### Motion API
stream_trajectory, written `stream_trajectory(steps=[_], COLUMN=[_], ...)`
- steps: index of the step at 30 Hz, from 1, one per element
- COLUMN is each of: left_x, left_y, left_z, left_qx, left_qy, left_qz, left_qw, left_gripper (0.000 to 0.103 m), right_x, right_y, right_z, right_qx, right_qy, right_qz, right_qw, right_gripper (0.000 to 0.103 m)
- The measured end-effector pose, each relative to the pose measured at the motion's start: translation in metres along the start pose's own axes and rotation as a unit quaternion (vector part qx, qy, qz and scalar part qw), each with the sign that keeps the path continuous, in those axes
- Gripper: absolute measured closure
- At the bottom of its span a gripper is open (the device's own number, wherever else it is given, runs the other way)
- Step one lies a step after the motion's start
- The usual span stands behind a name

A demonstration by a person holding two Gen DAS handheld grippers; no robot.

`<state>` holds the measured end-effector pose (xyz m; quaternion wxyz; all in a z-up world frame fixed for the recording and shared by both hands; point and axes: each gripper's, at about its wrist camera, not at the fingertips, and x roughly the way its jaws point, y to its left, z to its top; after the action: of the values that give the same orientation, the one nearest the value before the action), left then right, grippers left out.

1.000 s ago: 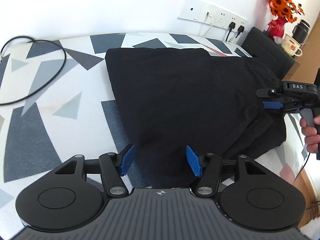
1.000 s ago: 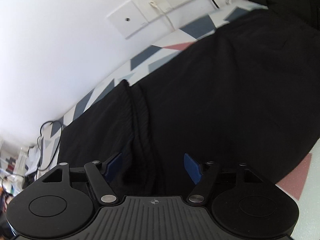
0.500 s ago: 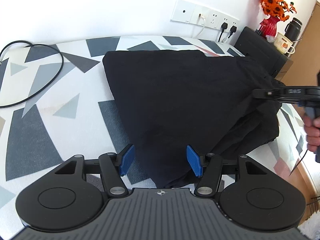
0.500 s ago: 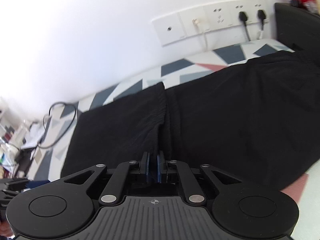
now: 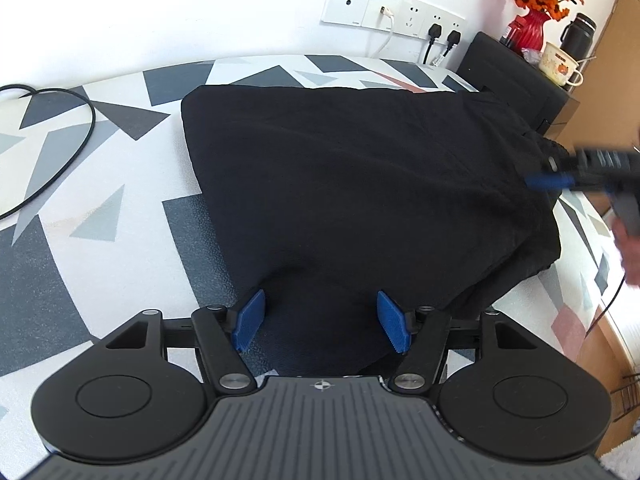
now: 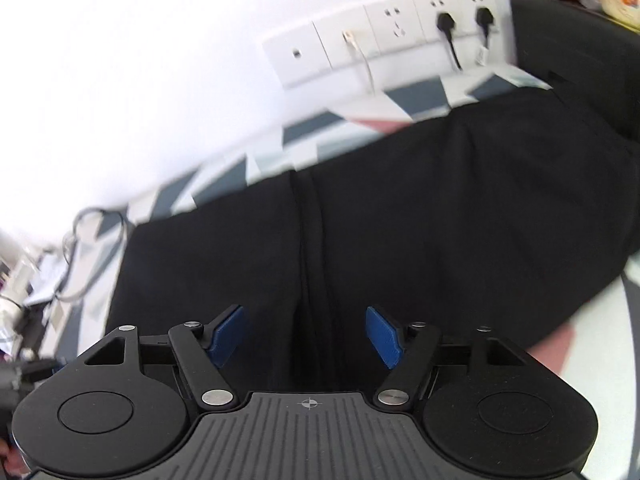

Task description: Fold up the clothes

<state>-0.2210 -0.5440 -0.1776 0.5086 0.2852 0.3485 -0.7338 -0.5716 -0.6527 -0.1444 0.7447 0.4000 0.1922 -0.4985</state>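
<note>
A black garment (image 5: pixel 360 180) lies folded on the patterned table (image 5: pixel 100 220). My left gripper (image 5: pixel 320 304) hovers over its near corner, jaws opening; the cloth lies under and between the blue pads (image 5: pixel 250 314), and they do not press it. In the right wrist view, my right gripper (image 6: pixel 304 320) hangs over a raised fold ridge (image 6: pixel 308 220) of the garment (image 6: pixel 460 220). Its jaws are opening, with nothing pinched between them. The left wrist view shows the right gripper (image 5: pixel 548 180) blurred at the garment's right edge, held by a hand (image 5: pixel 628 248).
A black cable (image 5: pixel 80 120) loops on the table at the left. Wall sockets (image 5: pixel 392 8) with plugs sit behind. A black cabinet (image 5: pixel 520 76) at the right carries a red vase of orange flowers (image 5: pixel 532 20), a mug (image 5: pixel 560 64) and a flask (image 5: pixel 578 34).
The right gripper was open, shut on the garment's ridge half a second ago, and has now let go and opened wide, lifting slightly. The left gripper widened a little.
</note>
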Motion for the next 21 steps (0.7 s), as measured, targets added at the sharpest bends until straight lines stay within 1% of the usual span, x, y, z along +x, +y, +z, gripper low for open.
stream_trajectory(steps=[2,4,6,7,8,9,10,11,12,13,16,18,20,21], left_x=[-0.002,-0.006,-0.013,-0.017,-0.021,-0.024,-0.027,-0.029,-0.029,-0.028,-0.018,-0.01,-0.006,-0.003], left_y=[0.001,0.001,0.002,0.003,0.003,0.001,0.0,-0.004,-0.009,-0.015,-0.029,-0.031,-0.028,-0.028], left_z=[-0.002,-0.004,-0.006,-0.007,-0.009,-0.012,-0.014,-0.016,-0.019,-0.022,-0.027,-0.026,-0.026,-0.026], left_qx=[-0.001,-0.002,-0.002,-0.001,0.003,0.008,0.016,0.028,0.046,0.064,0.107,0.097,0.083,0.084], left_qy=[0.002,0.003,0.001,0.0,-0.001,-0.001,0.0,0.001,0.002,0.003,0.0,-0.002,-0.005,-0.004], left_qz=[0.0,0.002,0.0,-0.002,-0.007,-0.013,-0.02,-0.026,-0.026,-0.023,0.022,0.047,0.056,0.072], left_qw=[1.0,1.0,1.0,1.0,1.0,0.9999,0.9997,0.9993,0.9986,0.9977,0.994,0.9942,0.995,0.9939], left_gripper=[0.039,0.039,0.039,0.039,0.038,0.037,0.036,0.034,0.033,0.031,0.031,0.031,0.031,0.031], right_x=[0.021,0.044,0.069,0.076,0.078,0.08,0.081,0.081,0.08,0.078,0.074,0.07,0.067,0.067], right_y=[-0.004,-0.008,-0.008,-0.005,0.0,0.004,0.007,0.008,0.007,0.006,0.003,-0.001,-0.004,-0.006], right_z=[0.014,0.028,0.038,0.038,0.038,0.038,0.039,0.042,0.045,0.048,0.055,0.057,0.053,0.052], right_qx=[-0.006,-0.013,-0.021,-0.033,-0.051,-0.062,-0.065,-0.063,-0.053,-0.045,-0.031,-0.028,-0.021,-0.015], right_qy=[0.013,0.033,0.067,0.076,0.075,0.077,0.081,0.082,0.079,0.074,0.061,0.059,0.061,0.063], right_qz=[0.007,0.013,0.014,0.013,0.013,0.014,0.017,0.022,0.03,0.034,0.034,0.035,0.037,0.039], right_qw=[1.0,0.999,0.997,0.997,0.996,0.995,0.994,0.994,0.995,0.996,0.997,0.997,0.997,0.997], right_gripper=[0.034,0.033,0.033,0.031,0.035,0.055,0.064,0.082,0.09,0.091,0.093,0.094,0.092,0.086])
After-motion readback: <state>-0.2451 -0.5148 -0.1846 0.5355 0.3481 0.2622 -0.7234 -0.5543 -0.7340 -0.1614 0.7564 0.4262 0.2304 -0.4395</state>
